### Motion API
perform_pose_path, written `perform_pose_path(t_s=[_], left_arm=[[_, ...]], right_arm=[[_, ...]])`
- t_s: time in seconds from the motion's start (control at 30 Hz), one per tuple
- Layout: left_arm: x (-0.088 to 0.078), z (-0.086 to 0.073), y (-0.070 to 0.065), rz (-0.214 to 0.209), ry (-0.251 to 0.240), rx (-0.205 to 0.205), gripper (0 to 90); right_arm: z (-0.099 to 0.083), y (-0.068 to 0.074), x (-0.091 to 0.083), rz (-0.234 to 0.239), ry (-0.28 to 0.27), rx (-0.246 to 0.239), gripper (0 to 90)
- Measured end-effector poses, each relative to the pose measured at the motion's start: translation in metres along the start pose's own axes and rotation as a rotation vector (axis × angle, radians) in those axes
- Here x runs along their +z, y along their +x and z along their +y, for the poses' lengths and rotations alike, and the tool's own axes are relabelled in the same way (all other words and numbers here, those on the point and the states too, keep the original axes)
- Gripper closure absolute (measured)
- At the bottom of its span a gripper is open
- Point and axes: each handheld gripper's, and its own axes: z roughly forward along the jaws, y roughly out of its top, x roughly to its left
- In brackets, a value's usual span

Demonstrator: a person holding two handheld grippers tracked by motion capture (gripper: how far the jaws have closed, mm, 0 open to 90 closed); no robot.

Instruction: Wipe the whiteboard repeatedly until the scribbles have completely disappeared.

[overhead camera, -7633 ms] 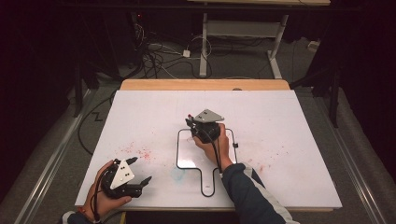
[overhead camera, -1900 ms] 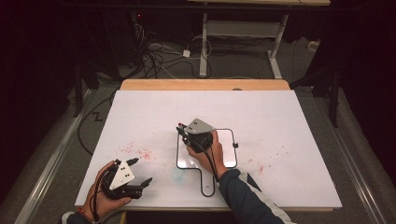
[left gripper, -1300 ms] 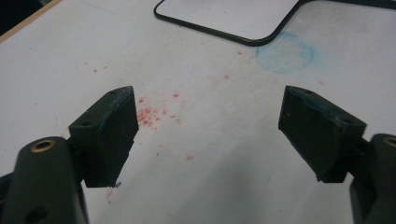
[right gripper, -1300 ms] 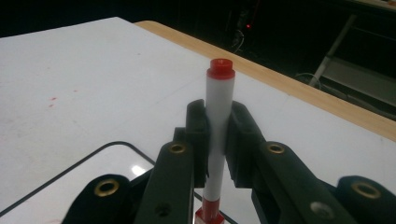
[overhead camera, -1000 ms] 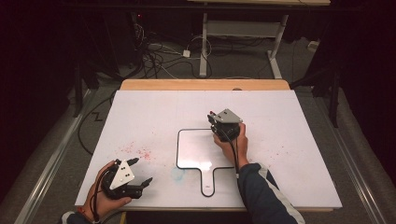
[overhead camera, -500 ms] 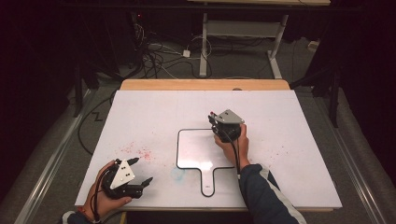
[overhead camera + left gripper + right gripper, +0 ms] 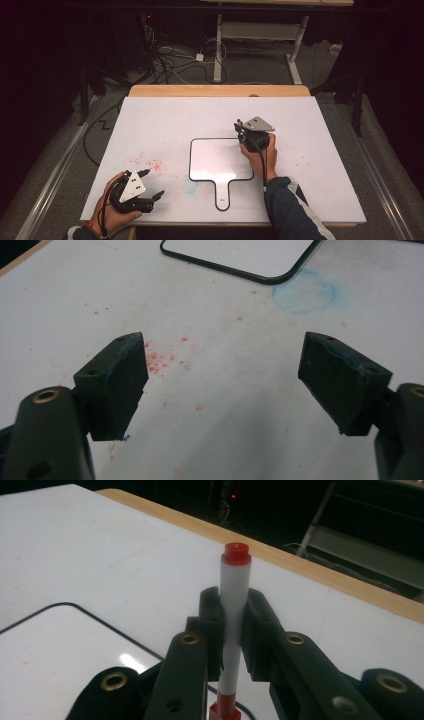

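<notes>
A small handled whiteboard point(image 7: 220, 160) with a black rim lies flat in the middle of the white table. My right gripper point(image 7: 243, 129) hovers at the board's far right corner, shut on a white marker point(image 7: 234, 595) with red ends, which stands upright between the pads. The board's corner point(image 7: 50, 655) lies just below and to the left of it. My left gripper point(image 7: 153, 183) rests near the table's front left edge, jaws wide open point(image 7: 222, 375) with nothing between them, pointing toward the board's near corner point(image 7: 245, 252).
Red ink specks point(image 7: 147, 162) and a faint blue smudge point(image 7: 302, 290) mark the white tabletop point(image 7: 165, 125) between the left gripper and the board. A wooden strip point(image 7: 220, 90) runs along the far edge. Cables and desk legs lie on the floor behind.
The right gripper, with the marker in it, has moved from the board's upper left across to its far right corner and drifted slightly right. The left gripper has stayed still.
</notes>
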Motion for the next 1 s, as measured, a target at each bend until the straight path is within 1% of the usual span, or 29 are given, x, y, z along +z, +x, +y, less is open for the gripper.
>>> perform_pose_path(t_s=[0.07, 0.13, 0.17, 0.23, 0.3, 0.33, 0.47, 0.6, 0.7, 0.87, 0.97, 1.0], left_arm=[[0.001, 0.000, 0.000, 0.000, 0.001, 0.002, 19.0], [0.001, 0.000, 0.000, -0.002, 0.001, 0.002, 19.0], [0.001, 0.000, 0.000, -0.002, 0.002, 0.002, 19.0], [0.001, 0.000, 0.000, -0.002, 0.003, 0.003, 19.0], [0.000, 0.000, 0.000, -0.003, 0.001, 0.002, 19.0], [0.000, 0.000, 0.000, -0.003, 0.002, 0.000, 19.0], [0.000, 0.000, 0.000, -0.006, 0.001, 0.003, 19.0], [0.001, 0.000, 0.000, -0.009, 0.004, 0.003, 19.0], [0.000, 0.000, -0.001, -0.009, 0.000, 0.006, 19.0], [0.000, 0.000, 0.000, -0.010, 0.003, 0.005, 19.0], [0.000, 0.000, -0.001, -0.009, 0.000, 0.006, 19.0], [0.000, 0.000, -0.001, -0.009, -0.001, 0.007, 19.0]], right_arm=[[0.000, 0.004, -0.001, 0.009, 0.001, -0.015, 81.3], [0.001, 0.004, -0.002, 0.003, 0.005, -0.030, 81.4], [0.000, 0.003, -0.002, -0.013, 0.008, -0.044, 81.4], [-0.001, -0.001, -0.002, -0.061, 0.018, -0.082, 81.4], [-0.002, -0.003, -0.003, -0.061, 0.016, -0.068, 81.3], [-0.002, -0.002, -0.003, -0.060, 0.017, -0.070, 81.3], [-0.003, 0.000, -0.008, -0.028, 0.016, -0.075, 81.4], [-0.004, -0.006, -0.015, -0.001, 0.025, -0.046, 81.4], [-0.006, -0.009, -0.018, 0.005, 0.021, -0.027, 81.4], [-0.007, -0.009, -0.022, 0.024, 0.027, -0.011, 81.3], [-0.007, -0.009, -0.020, 0.014, 0.020, -0.015, 81.3], [-0.007, -0.010, -0.018, -0.002, 0.015, -0.022, 81.3]])
